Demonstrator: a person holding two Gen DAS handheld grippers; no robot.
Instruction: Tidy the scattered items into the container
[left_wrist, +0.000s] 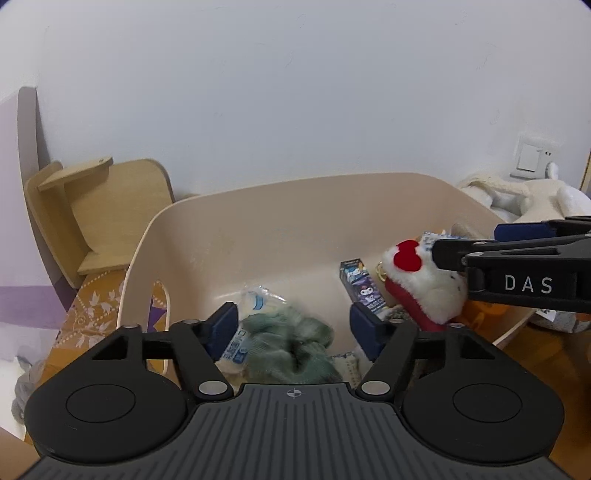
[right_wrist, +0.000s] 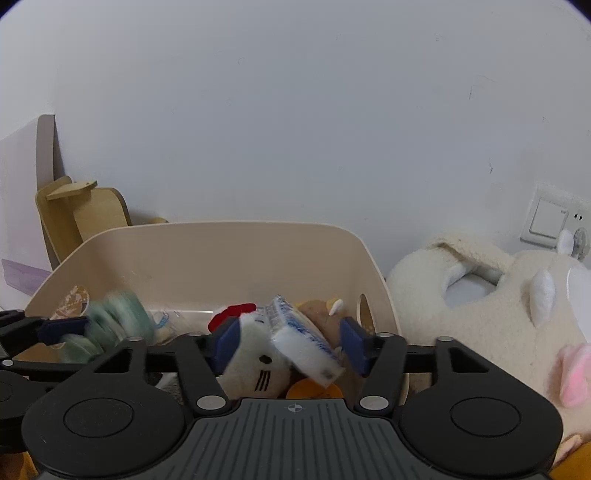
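A beige plastic tub (left_wrist: 258, 229) holds several items. My left gripper (left_wrist: 293, 326) is open over the tub, above a blurred green cloth (left_wrist: 295, 343) and a clear blue-printed packet (left_wrist: 255, 301). A small purple box (left_wrist: 360, 284) and a white plush with a red bow (left_wrist: 417, 273) lie at the tub's right. My right gripper (right_wrist: 288, 345) is open above that white plush (right_wrist: 255, 354) and a white-and-blue tissue pack (right_wrist: 303, 339) that leans between its fingers. The right gripper also shows in the left wrist view (left_wrist: 480, 240). The green cloth shows blurred at the left in the right wrist view (right_wrist: 114, 314).
A wooden stand (left_wrist: 96, 214) leans on the wall left of the tub (right_wrist: 207, 254). A large cream plush (right_wrist: 491, 306) lies right of the tub, under a wall switch (right_wrist: 546, 221). The tub sits on a brown patterned surface (left_wrist: 92, 317).
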